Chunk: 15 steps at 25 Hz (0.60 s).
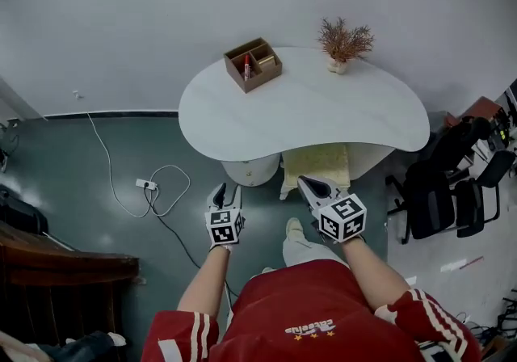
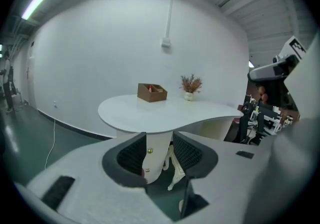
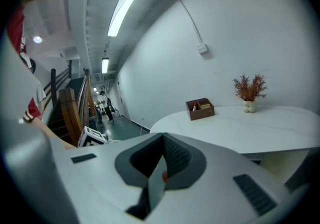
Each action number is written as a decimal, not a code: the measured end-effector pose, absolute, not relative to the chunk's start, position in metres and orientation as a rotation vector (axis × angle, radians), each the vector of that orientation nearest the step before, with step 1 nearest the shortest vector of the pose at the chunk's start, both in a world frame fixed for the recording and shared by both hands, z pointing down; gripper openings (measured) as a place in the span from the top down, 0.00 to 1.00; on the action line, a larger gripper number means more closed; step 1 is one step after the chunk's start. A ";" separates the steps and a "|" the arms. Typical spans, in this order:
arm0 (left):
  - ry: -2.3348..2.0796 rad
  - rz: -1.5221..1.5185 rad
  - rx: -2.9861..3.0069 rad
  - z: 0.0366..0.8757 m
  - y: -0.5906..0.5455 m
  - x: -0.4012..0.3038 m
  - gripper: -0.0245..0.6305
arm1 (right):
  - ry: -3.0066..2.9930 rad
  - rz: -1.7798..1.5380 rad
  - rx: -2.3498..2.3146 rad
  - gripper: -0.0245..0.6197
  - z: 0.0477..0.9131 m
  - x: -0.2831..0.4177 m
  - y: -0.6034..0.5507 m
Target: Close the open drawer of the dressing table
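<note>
The white dressing table [image 1: 323, 110] has a kidney-shaped top and stands against the wall. Its round pedestal [image 1: 250, 169] shows in the left gripper view with small gold knobs [image 2: 147, 151], and I cannot tell from here whether a drawer stands out. My left gripper [image 1: 225, 191] hovers in front of the pedestal, apart from it. In its own view the left gripper [image 2: 160, 150] is open, with only the pedestal [image 2: 157, 143] seen beyond the gap. My right gripper [image 1: 311, 185] hangs before the stool [image 1: 317, 162]. In its own view the right gripper [image 3: 162, 140] has its pads meeting, holding nothing.
A brown organizer box [image 1: 253, 65] and a dried plant in a vase [image 1: 343, 41] sit on the tabletop. Black office chairs [image 1: 452, 183] crowd the right side. A power strip with cable [image 1: 145, 184] lies on the green floor at left, and a wooden staircase [image 1: 56, 271] stands near left.
</note>
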<state>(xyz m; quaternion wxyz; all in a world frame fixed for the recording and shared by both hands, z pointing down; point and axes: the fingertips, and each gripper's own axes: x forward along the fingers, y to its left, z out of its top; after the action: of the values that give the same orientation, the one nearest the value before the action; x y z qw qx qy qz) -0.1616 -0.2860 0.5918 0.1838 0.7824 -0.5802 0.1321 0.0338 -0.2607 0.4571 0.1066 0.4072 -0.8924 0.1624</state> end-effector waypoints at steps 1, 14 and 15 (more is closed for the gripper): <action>-1.636 0.352 2.224 0.577 -0.280 -0.163 0.71 | -2.622 0.467 1.216 0.95 0.451 0.034 -0.256; -1.512 -0.052 2.356 0.416 -0.221 -0.152 0.72 | -2.577 0.406 1.477 0.95 0.363 0.059 -0.190; -1.506 -0.053 2.376 0.405 -0.216 -0.152 0.72 | -2.576 0.398 1.498 0.95 0.356 0.063 -0.186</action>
<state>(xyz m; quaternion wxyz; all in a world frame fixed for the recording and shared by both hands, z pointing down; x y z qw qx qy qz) -0.1522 -0.2158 0.4055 0.1630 0.8332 -0.5281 -0.0186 0.0633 -0.1858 0.3556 0.0677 0.4970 -0.8550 0.1321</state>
